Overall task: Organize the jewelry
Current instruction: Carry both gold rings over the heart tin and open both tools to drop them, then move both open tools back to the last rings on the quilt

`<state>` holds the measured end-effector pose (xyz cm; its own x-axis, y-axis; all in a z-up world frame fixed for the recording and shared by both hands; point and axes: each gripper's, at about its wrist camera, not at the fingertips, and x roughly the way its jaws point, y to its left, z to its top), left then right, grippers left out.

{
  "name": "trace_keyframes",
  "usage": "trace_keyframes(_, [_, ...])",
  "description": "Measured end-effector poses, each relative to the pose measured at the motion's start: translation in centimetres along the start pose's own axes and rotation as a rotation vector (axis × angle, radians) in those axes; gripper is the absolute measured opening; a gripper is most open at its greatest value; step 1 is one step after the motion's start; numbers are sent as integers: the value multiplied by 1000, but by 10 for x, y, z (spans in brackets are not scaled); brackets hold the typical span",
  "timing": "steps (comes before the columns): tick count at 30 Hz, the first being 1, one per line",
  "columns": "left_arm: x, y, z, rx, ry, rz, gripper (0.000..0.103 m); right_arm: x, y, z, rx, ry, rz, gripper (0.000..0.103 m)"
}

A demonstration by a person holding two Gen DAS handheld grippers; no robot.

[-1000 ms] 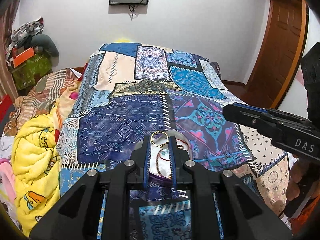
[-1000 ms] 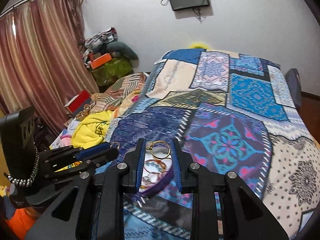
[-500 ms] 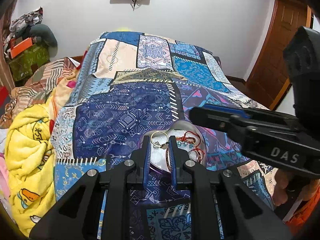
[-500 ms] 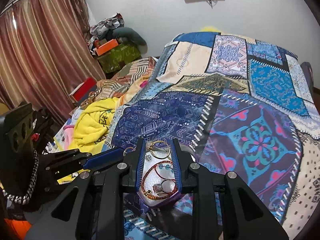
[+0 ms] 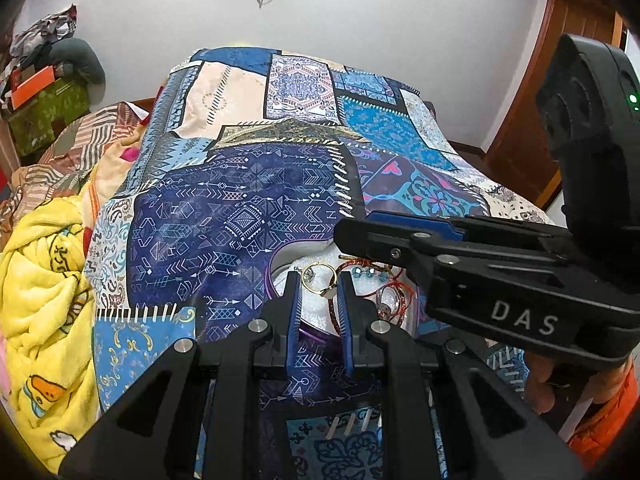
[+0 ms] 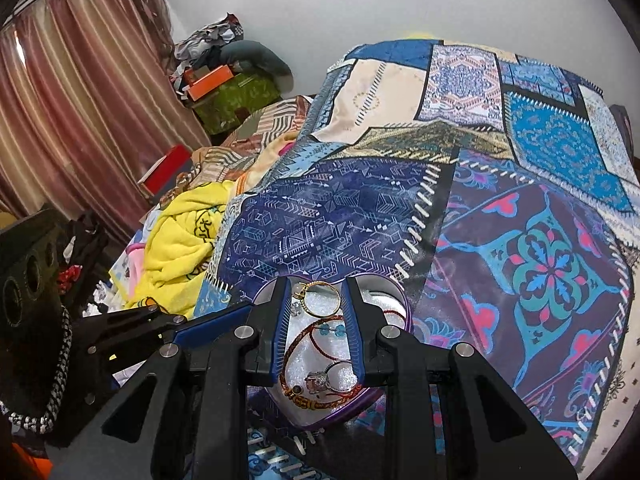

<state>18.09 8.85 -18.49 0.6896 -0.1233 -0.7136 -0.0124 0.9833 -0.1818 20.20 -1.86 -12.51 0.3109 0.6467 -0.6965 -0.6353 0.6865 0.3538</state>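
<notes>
A purple heart-shaped tray [image 6: 404, 304] with a white lining lies on the patchwork bedspread. It holds a gold bangle [image 6: 322, 299], a red cord bracelet with blue beads [image 6: 320, 330], a stone ring [image 6: 320, 380] and other small pieces. My right gripper [image 6: 316, 284] hovers just above the tray, jaws apart around the bangle without pressing it. In the left wrist view the tray [image 5: 276, 268] and gold bangle [image 5: 318, 278] lie just past my left gripper [image 5: 318, 280], whose jaws are also apart and empty. The right gripper [image 5: 360, 236] crosses over the tray from the right.
A yellow blanket [image 5: 36, 280] and heaped clothes lie along the bed's left side. Boxes and bags [image 6: 228, 92] are stacked by the curtain. A wooden door [image 5: 532, 120] stands at the right. The bedspread [image 6: 520, 160] stretches far beyond the tray.
Both grippers have come lower and closer to the tray. The right gripper has moved in over the tray, its fingers now flanking the gold bangle. Jaw widths look the same.
</notes>
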Motion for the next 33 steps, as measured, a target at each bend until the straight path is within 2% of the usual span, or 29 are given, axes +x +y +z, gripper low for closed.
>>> trace_keyframes(5, [0,-1,-2,4,12,-11,16,3,-1,-1,9,20,12,24])
trace_keyframes(8, [-1,-5,-2,27,11,14,16,3,-1,0,11,39,20,24])
trace_keyframes(14, [-6,-8,0,44,9,32,16,-9,2,1,-4,15,-1,29])
trace_keyframes(29, [-45,-26,12,50,-62,52,20,-83,-12,-5,1,-98,-125,29])
trace_keyframes(33, [-53,-41,16,61,-85,43,29,-104,-20,-11,12,-122,-159,29])
